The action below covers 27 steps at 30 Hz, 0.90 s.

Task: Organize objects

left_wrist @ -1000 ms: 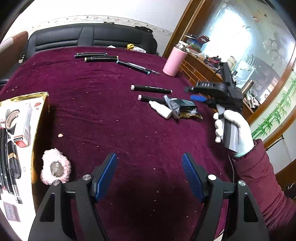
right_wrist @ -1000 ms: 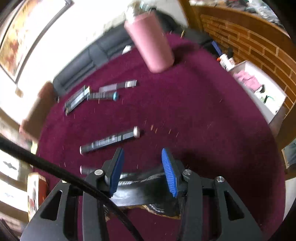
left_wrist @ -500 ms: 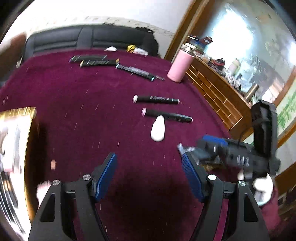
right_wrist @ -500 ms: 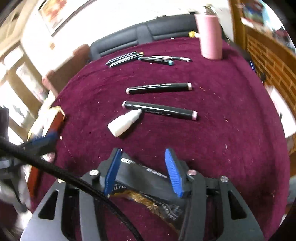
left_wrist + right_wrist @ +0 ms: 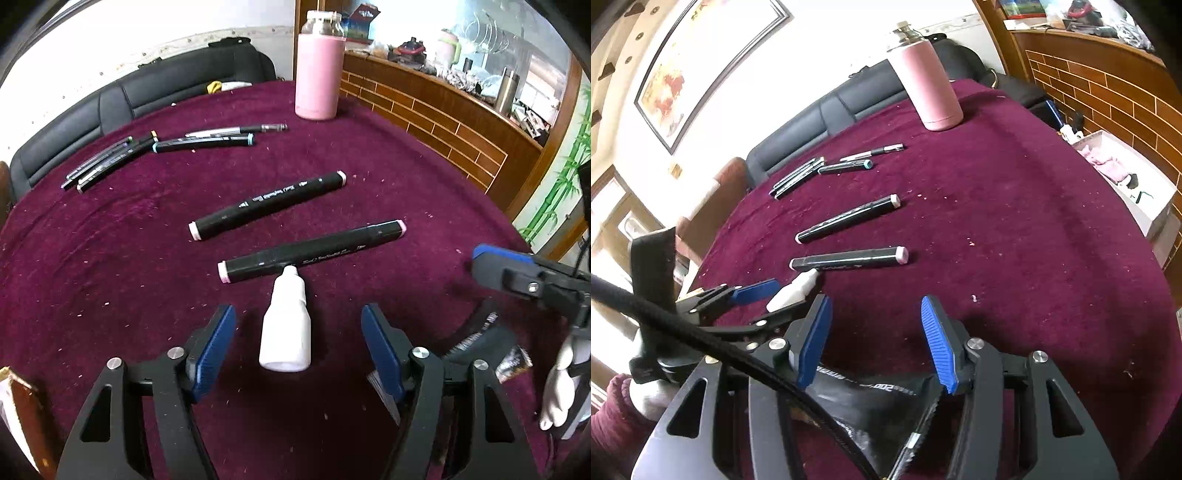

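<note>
The small white squeeze bottle lies on the maroon-clothed desk, its nozzle touching the nearer black marker. A second ago the left tool was well short of it; now it straddles the bottle, its jaws having just closed a little, pads still clear, so a pinch looks imminent. The right tool is spread, having just opened over a black foil packet that lies under it.
</note>
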Each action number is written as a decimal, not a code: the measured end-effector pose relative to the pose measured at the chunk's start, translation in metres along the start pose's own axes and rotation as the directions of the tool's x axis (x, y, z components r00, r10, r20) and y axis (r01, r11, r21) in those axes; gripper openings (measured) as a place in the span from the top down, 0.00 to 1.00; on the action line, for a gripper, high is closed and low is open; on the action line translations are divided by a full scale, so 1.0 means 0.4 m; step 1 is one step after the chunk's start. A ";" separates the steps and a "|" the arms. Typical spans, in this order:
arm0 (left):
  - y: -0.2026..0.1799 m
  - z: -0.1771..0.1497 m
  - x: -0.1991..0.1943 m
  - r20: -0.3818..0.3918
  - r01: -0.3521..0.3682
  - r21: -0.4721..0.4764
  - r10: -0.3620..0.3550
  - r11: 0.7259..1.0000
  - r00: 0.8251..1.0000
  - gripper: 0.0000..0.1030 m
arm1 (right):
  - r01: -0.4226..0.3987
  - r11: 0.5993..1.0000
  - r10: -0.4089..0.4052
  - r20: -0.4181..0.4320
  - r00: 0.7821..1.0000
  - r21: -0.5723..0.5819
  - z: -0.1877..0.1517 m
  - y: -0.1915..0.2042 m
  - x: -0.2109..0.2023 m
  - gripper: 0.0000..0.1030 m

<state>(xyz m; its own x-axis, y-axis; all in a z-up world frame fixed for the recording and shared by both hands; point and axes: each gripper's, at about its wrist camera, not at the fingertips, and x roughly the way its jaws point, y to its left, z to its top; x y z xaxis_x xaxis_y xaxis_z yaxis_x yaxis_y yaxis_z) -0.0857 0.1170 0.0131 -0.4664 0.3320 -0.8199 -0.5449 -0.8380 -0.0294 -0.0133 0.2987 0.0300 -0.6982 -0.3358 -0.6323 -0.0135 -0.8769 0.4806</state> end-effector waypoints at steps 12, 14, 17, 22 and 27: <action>0.055 -0.047 -0.051 0.010 0.030 -0.077 -0.029 0.997 1.000 0.79 | -0.026 0.996 0.023 -0.041 0.999 -0.080 -0.018 0.026 0.014 0.52; 0.081 -0.072 -0.093 0.032 0.046 -0.123 -0.042 0.991 0.999 0.79 | -0.067 0.990 0.060 -0.063 0.996 -0.127 -0.026 0.053 0.015 0.52; 0.114 -0.114 -0.171 0.072 0.079 -0.179 -0.067 0.981 0.995 0.79 | -0.071 0.969 0.040 -0.131 0.991 -0.239 -0.046 0.114 0.026 0.52; 0.148 -0.194 -0.289 0.132 0.132 -0.223 -0.104 0.966 0.986 0.79 | 0.037 0.851 -0.153 -0.180 0.972 -0.524 -0.094 0.217 0.054 0.47; 0.183 -0.265 -0.346 0.158 0.161 -0.271 -0.121 0.949 0.980 0.79 | 0.086 0.711 -0.282 -0.170 0.944 -0.698 -0.115 0.268 0.062 0.41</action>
<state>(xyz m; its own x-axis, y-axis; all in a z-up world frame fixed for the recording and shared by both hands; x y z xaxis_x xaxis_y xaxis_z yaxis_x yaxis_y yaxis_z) 0.0130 -0.0361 0.0639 -0.5007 0.4954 -0.7098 -0.4037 -0.8590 -0.3147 0.0008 0.1805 0.0379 -0.5334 -0.1286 -0.8360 0.4300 -0.8924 -0.1371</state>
